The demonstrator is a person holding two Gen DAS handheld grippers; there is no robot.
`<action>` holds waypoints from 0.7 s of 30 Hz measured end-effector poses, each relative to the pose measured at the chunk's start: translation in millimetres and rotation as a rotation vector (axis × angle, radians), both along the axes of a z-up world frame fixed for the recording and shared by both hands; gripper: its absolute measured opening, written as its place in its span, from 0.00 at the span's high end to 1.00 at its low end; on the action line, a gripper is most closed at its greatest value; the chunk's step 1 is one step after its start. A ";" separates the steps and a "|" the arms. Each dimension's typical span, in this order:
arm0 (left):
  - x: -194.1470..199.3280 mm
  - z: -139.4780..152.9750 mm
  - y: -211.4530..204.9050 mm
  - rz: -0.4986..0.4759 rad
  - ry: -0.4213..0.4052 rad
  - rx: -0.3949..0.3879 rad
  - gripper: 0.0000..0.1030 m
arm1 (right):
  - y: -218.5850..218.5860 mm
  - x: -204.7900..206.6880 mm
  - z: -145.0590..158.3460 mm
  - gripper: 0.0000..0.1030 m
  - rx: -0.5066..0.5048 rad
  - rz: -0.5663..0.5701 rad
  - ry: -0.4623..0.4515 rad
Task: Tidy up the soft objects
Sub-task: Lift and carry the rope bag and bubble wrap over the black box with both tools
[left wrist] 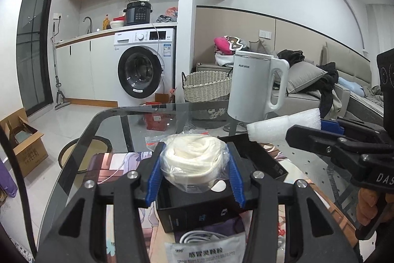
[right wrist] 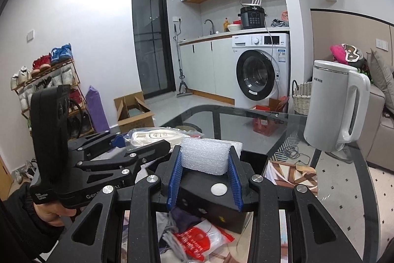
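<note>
My left gripper (left wrist: 194, 162) is shut on a coil of white soft tubing in a clear plastic bag (left wrist: 193, 159), held above an open black box (left wrist: 221, 208) on the glass table. My right gripper (right wrist: 205, 162) is shut on a white foam sheet roll (right wrist: 205, 155), held over the same black box (right wrist: 214, 199). In the left wrist view the foam roll (left wrist: 283, 125) and right gripper (left wrist: 327, 137) show at the right. In the right wrist view the bagged coil (right wrist: 155, 136) and left gripper (right wrist: 138, 147) show at the left.
A white electric kettle (left wrist: 256, 88) stands at the table's far side. A medicine sachet (left wrist: 206, 250), white cable and a red-white packet (right wrist: 202, 238) lie near the box. A wicker basket (left wrist: 206, 88), washing machine and cardboard box (left wrist: 24, 144) are on the floor beyond the glass table edge (left wrist: 81, 134).
</note>
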State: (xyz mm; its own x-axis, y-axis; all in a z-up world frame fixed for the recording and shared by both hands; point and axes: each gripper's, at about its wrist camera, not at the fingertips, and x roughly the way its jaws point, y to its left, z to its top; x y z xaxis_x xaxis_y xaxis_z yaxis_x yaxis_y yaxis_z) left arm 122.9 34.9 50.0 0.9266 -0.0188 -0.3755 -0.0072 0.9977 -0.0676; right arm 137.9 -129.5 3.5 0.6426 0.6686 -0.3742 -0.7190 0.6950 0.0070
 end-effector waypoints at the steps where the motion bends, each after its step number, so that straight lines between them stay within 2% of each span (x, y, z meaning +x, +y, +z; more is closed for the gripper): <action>1: 3.4 -1.8 1.6 0.001 0.007 -0.008 0.54 | 2.4 5.0 -2.5 0.66 -0.008 0.003 0.013; 6: 14.0 -4.1 3.4 0.006 0.022 -0.011 0.55 | 10.1 29.0 -14.5 0.66 -0.035 0.003 0.064; 21: 33.4 -14.5 -0.7 -0.016 0.054 0.004 0.55 | 33.5 69.0 -37.8 0.66 -0.101 -0.011 0.074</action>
